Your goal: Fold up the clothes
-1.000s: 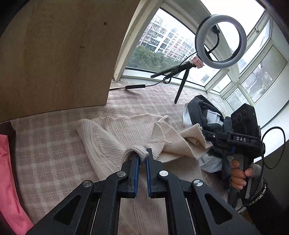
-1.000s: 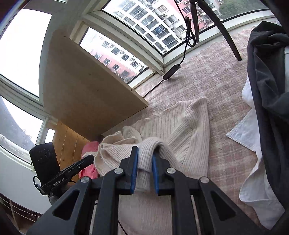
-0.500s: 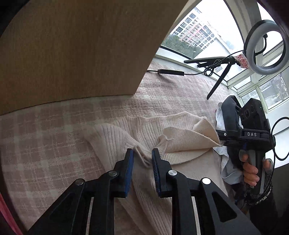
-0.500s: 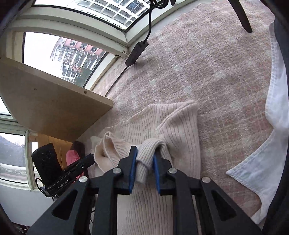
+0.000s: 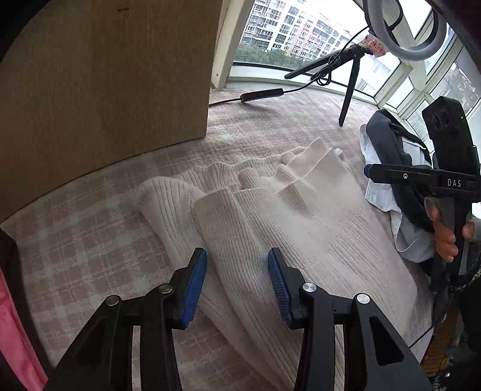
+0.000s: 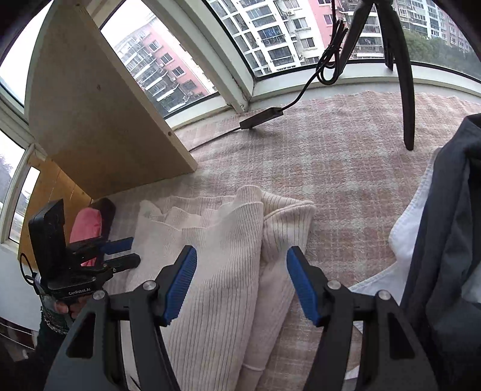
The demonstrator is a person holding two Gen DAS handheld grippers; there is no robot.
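Left wrist view, sweater: the cream ribbed sweater [image 5: 300, 216] lay folded lengthwise on the pink-and-white checked blanket [image 5: 84, 240], its layers stacked in soft ridges toward the far end.
Right wrist view, sweater: the same sweater [image 6: 228, 246] lay in two overlapping folds beneath the camera, on the blanket [image 6: 345, 168].
Left gripper: the left gripper [image 5: 237, 270] hung over the near end of the sweater with its blue-padded jaws spread wide and nothing between them.
Right gripper: the right gripper [image 6: 242, 270] stood over the sweater with jaws equally far apart, holding no cloth.
Writing on right gripper: seen from the left wrist view, the right tool carried white letters "DAS" [image 5: 454, 182] on its black body, gripped by a hand [image 5: 445, 237].
Writing on left gripper: seen from the right wrist view, the left tool bore a small white label that seemed to read "GenRobot.AI" [image 6: 79, 291]; the print was tiny.
Other clothes: a dark grey garment [image 5: 390, 156] lay over a white garment [image 5: 378, 192] just beside the sweater.
Pink cloth: a pink cloth [image 6: 87, 225] sat at the blanket's far left edge.
Board: a wooden board [image 5: 105, 84] stood upright behind the blanket.
Ring light: a ring light [image 5: 405, 27] on a black tripod [image 5: 348, 90] stood near the window, its cable remote [image 5: 261, 94] lying on the blanket.
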